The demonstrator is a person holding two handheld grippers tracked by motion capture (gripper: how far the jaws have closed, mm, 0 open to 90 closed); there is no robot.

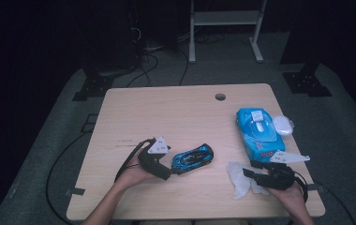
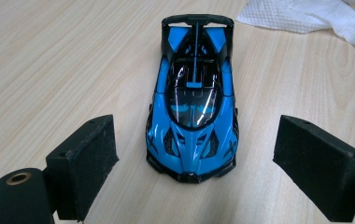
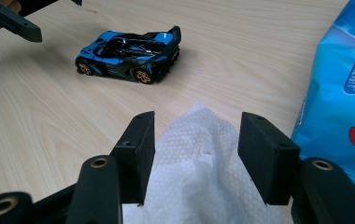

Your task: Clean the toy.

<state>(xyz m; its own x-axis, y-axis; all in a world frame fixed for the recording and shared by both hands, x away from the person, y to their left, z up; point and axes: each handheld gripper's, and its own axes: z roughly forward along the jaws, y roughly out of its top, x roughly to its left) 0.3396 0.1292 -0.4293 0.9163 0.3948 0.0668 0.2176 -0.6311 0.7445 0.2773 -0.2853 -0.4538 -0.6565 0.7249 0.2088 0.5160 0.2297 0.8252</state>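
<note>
- The blue toy car [image 1: 193, 158] sits on the bench [image 1: 166, 112] at mid-front, touching nothing but the wood.
- Seen from above, the left claw [image 1: 168, 167] lies just beside the car's nose, and the car runs away from it toward two o'clock.
- In the left gripper view the car [image 2: 192, 106] points its long axis straight along the claw, nose nearest, rear wing at twelve o'clock; the pads [image 2: 83, 161] stand wide on either side, gripping nothing.
- The right claw [image 1: 248, 169] is well apart from the car, over the white wipe [image 1: 238, 178]. Its pads [image 3: 138, 149] are parted around the wipe [image 3: 199, 168] with no clear pinch.
- The left hand is nearer, so I judge the car is its to take.
</note>
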